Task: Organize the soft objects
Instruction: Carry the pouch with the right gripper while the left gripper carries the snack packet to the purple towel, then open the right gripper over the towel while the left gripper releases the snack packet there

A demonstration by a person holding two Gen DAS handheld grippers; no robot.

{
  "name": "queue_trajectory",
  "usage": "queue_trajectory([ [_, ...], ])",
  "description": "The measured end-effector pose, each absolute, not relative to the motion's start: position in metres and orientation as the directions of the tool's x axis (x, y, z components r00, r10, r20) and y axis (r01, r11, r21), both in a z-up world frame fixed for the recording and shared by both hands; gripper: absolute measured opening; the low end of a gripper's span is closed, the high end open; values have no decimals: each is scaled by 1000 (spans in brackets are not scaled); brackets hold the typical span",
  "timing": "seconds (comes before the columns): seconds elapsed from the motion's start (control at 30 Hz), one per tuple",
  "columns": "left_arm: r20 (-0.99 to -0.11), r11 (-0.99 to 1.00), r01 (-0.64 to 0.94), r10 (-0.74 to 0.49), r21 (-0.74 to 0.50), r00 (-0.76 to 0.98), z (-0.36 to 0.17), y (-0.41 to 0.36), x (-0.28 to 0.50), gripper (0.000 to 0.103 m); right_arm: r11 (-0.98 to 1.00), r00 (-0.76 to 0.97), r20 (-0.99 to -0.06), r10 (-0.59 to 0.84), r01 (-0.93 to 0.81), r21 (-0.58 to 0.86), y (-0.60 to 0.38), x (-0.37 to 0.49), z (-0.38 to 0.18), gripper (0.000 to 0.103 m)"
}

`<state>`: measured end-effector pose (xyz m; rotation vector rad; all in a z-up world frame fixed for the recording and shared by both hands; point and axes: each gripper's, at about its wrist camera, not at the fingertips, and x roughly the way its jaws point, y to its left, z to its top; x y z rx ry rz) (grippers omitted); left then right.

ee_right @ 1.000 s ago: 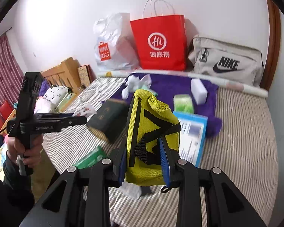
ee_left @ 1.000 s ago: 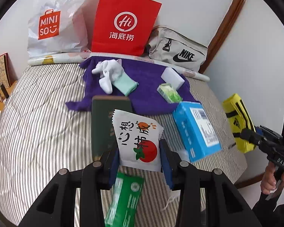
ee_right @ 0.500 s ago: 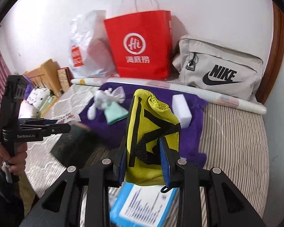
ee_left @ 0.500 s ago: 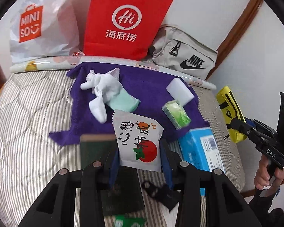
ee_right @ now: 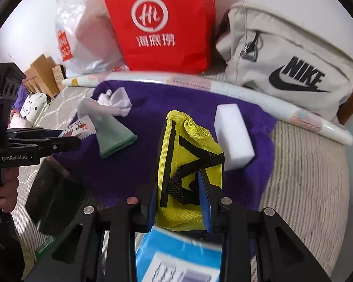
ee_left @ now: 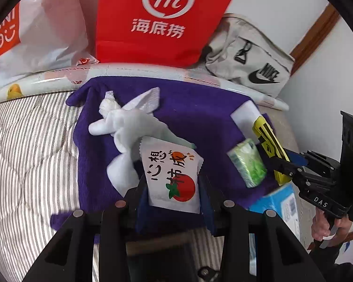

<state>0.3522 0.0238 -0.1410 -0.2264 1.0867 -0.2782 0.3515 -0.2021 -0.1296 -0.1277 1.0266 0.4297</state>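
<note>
My left gripper (ee_left: pixel 170 188) is shut on a white tissue pack with a tomato print (ee_left: pixel 171 176), held above the purple towel (ee_left: pixel 200 108). My right gripper (ee_right: pixel 178 199) is shut on a yellow mesh pouch with black straps (ee_right: pixel 188 155), also over the towel (ee_right: pixel 176 98). On the towel lie white socks and a pale green cloth (ee_left: pixel 127 122), a white sponge block (ee_right: pixel 233 136) and a green tissue pack (ee_left: pixel 247 164). The right gripper with the pouch shows in the left wrist view (ee_left: pixel 270 145); the left gripper shows in the right wrist view (ee_right: pixel 58 141).
A red paper bag (ee_left: pixel 157 18), a white Miniso bag (ee_left: pixel 35 28) and a grey Nike bag (ee_left: pixel 251 68) stand against the wall. A blue box (ee_right: pixel 176 258) and a dark green book (ee_right: pixel 54 199) lie on the striped bed (ee_left: pixel 23 152).
Both grippers have moved forward toward the wall, from over the striped bed to over the purple towel, each still holding its item.
</note>
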Motion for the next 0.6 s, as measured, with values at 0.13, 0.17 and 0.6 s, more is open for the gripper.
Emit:
queue_trajectory([
  [0.13, -851, 946, 72, -315, -315, 421, -152, 34, 369, 38, 918, 416, -871, 261, -386, 90, -195, 366, -143, 31],
  [0.17, -853, 949, 63, -307, -310, 421, -155, 36, 374, 39, 918, 414, -874, 254, -388, 83, -194, 368, -145, 32],
  [0.6, -864, 935, 65, -347, -348, 366, -165, 35, 380, 66, 906, 374, -886, 276, -410, 109, -191, 372, -157, 62],
])
